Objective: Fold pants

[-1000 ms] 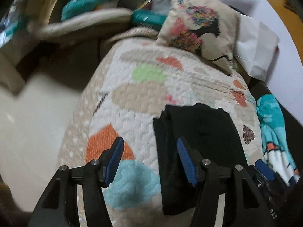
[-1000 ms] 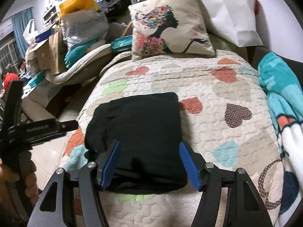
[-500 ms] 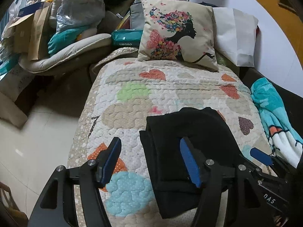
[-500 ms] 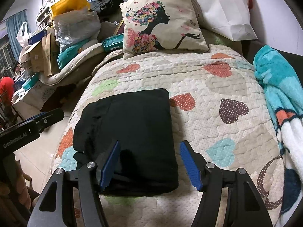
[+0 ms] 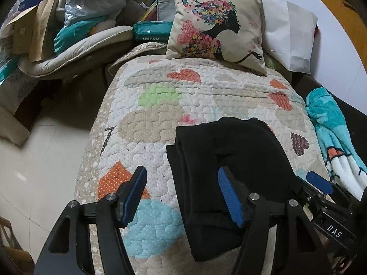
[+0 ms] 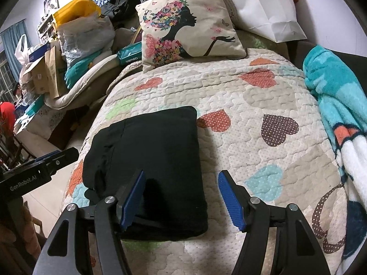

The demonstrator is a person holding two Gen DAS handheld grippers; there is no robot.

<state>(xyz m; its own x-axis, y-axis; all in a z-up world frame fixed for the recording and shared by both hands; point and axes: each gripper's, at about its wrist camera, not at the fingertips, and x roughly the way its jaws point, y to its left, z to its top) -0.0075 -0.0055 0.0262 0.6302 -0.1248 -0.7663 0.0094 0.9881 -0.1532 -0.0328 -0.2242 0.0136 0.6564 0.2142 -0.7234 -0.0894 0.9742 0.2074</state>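
The black pants [image 6: 149, 160] lie folded into a compact rectangle on the heart-patterned quilt [image 6: 263, 105] of the bed, in the lower centre of the right wrist view and the lower right of the left wrist view. The fold looks essentially finished, so the step in hand is probably a last tidy and a clean release. The right hand-held gripper [image 6: 181, 198] hangs spread over the near right corner of the stack, pinching nothing; the left hand-held gripper [image 5: 182, 197] is also spread and empty, its right finger [image 5: 227, 197] over the cloth and its left finger over bare quilt. On the left edge, layers stick out unevenly [image 5: 181, 160], so any touch-up belongs there: nudge that edge inward with 1 finger flat, low and slow, without catching the top layer. Lift both tools straight up, so no fold is dragged open. The printed cushion [image 6: 183, 23] sits well apart, upper centre.
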